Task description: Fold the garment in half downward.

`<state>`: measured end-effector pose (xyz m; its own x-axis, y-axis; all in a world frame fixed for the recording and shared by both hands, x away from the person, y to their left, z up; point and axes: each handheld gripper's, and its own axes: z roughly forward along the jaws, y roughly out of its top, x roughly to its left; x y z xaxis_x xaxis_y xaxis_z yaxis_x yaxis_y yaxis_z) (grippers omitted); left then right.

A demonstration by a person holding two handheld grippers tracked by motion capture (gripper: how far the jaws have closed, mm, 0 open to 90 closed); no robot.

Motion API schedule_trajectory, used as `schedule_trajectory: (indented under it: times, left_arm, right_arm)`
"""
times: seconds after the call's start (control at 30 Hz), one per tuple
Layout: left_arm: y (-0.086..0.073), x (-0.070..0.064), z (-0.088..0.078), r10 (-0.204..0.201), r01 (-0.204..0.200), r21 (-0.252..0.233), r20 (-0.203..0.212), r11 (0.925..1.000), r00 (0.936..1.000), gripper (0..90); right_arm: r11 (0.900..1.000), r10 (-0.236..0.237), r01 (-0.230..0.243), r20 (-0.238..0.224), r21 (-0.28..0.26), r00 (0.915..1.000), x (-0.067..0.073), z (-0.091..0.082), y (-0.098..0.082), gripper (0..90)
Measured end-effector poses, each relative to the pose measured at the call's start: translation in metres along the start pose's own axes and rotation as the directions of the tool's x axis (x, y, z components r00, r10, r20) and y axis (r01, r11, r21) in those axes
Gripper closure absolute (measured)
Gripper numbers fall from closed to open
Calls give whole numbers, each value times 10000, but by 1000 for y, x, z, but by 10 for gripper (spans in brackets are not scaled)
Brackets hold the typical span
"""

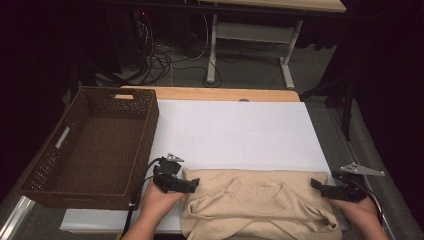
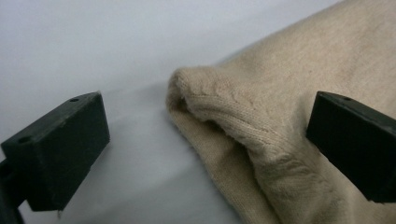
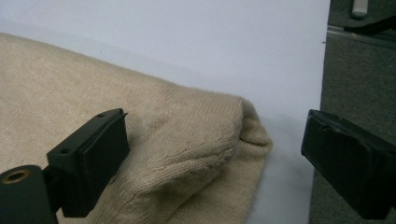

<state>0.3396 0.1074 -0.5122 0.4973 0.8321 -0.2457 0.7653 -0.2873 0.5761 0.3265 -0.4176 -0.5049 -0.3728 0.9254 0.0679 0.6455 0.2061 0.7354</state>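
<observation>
My left fingers stand wide apart around the left corner of the one folded beige knit sweater, not pressing it. My right fingers stand just as wide around its right corner, also holding nothing. The sweater lies flat at the near edge of the white-covered tabletop, long axis running left to right, neckline facing up. One empty brown wicker basket sits left of it.
</observation>
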Motion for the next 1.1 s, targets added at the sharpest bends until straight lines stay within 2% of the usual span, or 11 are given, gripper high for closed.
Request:
schedule_trajectory:
  times: [0.07,0.1,0.17,0.27,0.4,0.47,0.57,0.63,0.73,0.87,1.1]
  left_arm:
    - [-2,-5,0,-30,29,-80,-223,10000,9997,42]
    - [-3,-8,0,121,-124,-107,-261,9999,9996,67]
    - [-4,-13,1,497,-501,-130,-287,9987,9984,167]
    - [-5,-16,1,631,-636,-201,-225,9978,9978,268]
    - [-7,-16,0,872,-867,-333,135,9957,9961,434]
    - [-7,-15,-1,999,-982,-371,479,9945,9938,535]
    - [-11,-13,0,1019,-964,-625,915,9934,9906,629]
    - [-12,-12,-1,1196,-1121,-752,1042,9908,9873,679]
    - [-11,-13,-3,1342,-1282,-933,619,9874,9890,719]
    - [-5,-11,-5,1388,-1323,-1236,454,9835,9893,735]
    - [14,-9,-16,1863,-1831,-1479,83,9719,9825,747]
  right_arm:
    - [9999,27,-25,-96,157,10000,-1,2,-1,100]
    - [9998,-20,23,-152,192,9999,-2,4,-2,108]
    - [9998,-89,93,-263,154,9996,-1,3,-3,183]
    - [9992,-337,344,-338,190,9989,2,4,-2,281]
    - [9994,-319,327,-578,132,9978,5,3,-2,465]
    - [9994,-328,335,-772,81,9965,7,2,-4,565]
    - [9997,-258,262,-1102,18,9936,8,1,-5,675]
    - [9997,-231,232,-1162,-7,9930,9,1,-6,704]
    - [9991,-422,413,-1016,-114,9939,12,-1,-5,723]
    - [9977,-607,584,-694,-348,9957,15,-3,-2,725]
    - [9927,-928,877,-595,-833,9939,15,-8,11,723]
